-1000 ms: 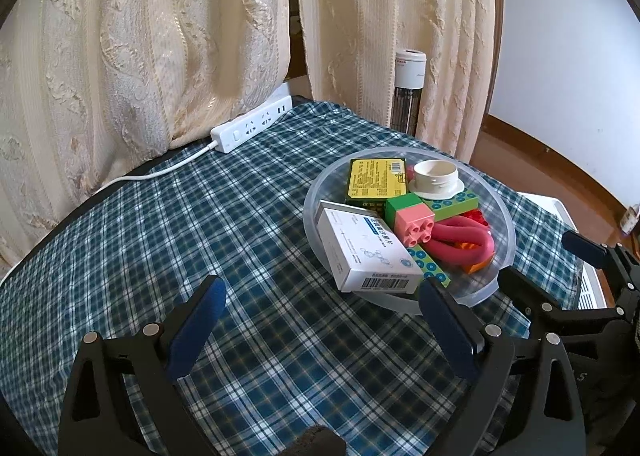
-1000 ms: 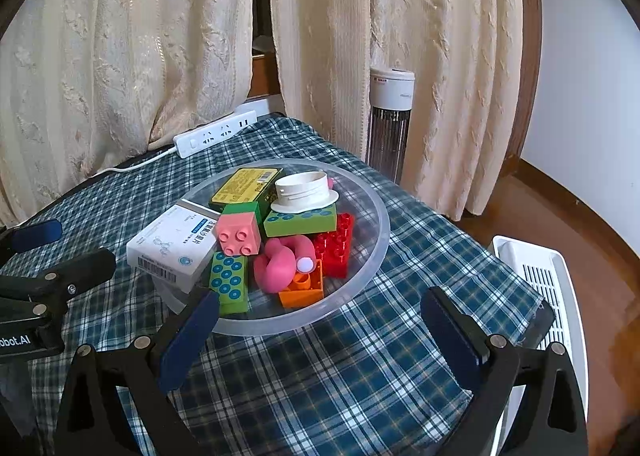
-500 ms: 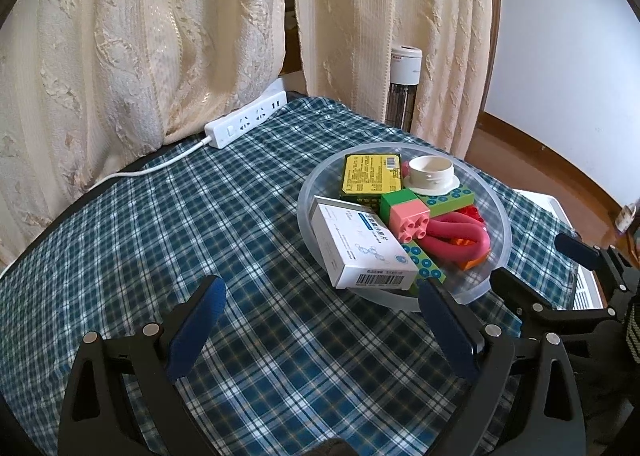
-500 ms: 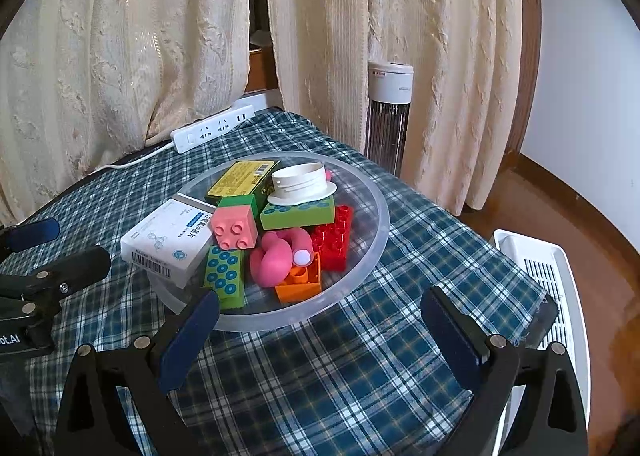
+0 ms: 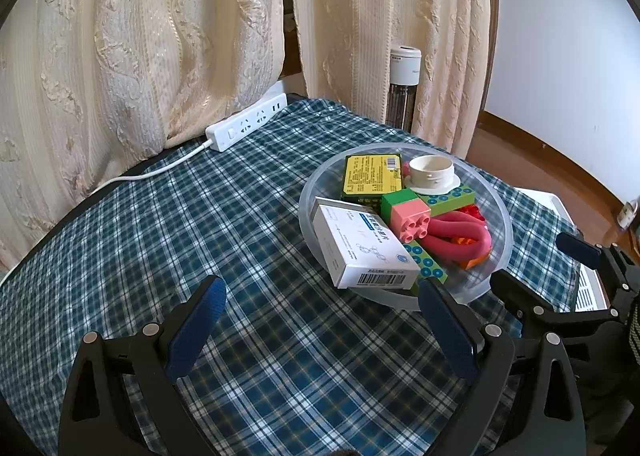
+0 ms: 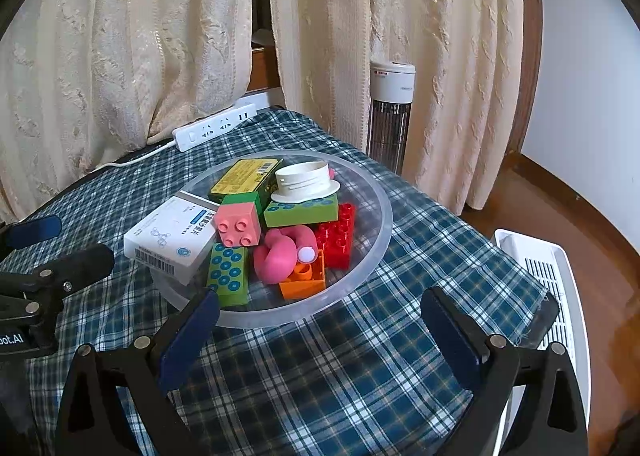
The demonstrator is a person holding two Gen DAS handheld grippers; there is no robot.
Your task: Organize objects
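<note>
Left wrist view: the left tool [image 5: 320,320] is spread wide and holds nothing above the blue plaid-covered table [image 5: 200,224]. Ahead and right of it sits one clear round plastic bowl [image 5: 502,212], with one white cardboard medicine box [image 5: 360,252] leaning over its near rim, one yellow-green box [image 5: 372,174], one cream plastic ring [image 5: 432,172] and one pink looped tube [image 5: 456,236]. One white power strip [image 5: 248,126] lies far ahead.

Right wrist view: the right tool [image 6: 320,330] is also wide open and empty, the bowl [image 6: 380,224] just ahead. I count six toy bricks: three green, and one each of pink brick [image 6: 238,224], red brick [image 6: 338,234] and orange brick [image 6: 304,280].
</note>
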